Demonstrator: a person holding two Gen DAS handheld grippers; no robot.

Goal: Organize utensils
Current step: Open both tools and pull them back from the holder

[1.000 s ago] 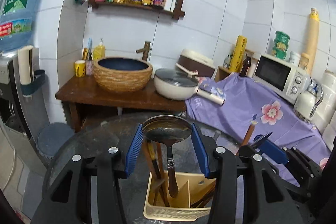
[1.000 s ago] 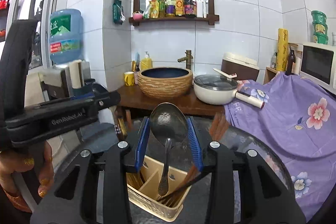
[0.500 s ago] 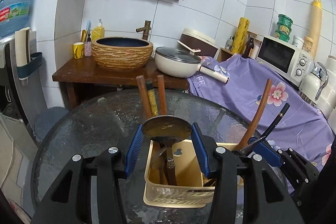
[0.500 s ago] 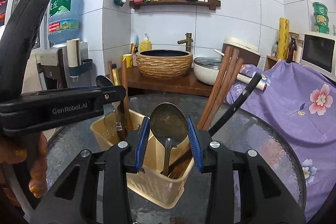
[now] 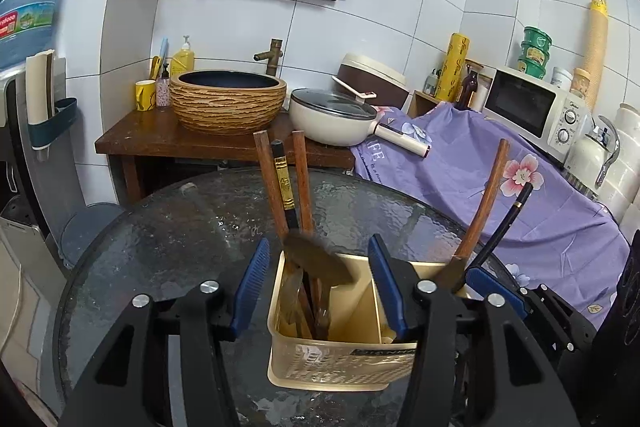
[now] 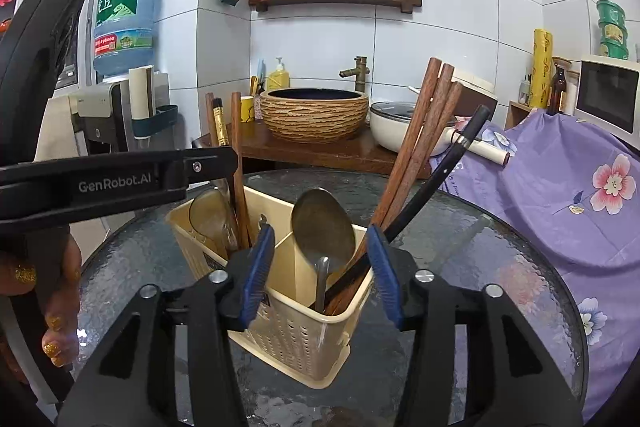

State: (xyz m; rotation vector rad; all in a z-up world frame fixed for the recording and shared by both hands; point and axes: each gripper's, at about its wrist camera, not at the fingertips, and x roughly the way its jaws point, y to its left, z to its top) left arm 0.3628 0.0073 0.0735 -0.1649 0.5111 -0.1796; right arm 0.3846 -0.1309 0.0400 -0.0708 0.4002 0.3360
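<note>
Round glass surface is carrying the beige caddy. Left view: left gripper jaws hanging open, blurred spoon sitting in the left compartment among chopsticks. Right view: right gripper jaws gaping too, metal spoon leaning in the right compartment.

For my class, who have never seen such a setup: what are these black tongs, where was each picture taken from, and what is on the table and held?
No robot: a person carries two hand-held grippers, each with a camera looking along its blue-padded fingers. One picture comes from the left gripper, the other from the right gripper. On the round glass table stands a cream utensil basket with compartments, holding chopsticks and two spoons. Both grippers are open, fingers either side of a spoon's bowl; neither holds anything.
</note>
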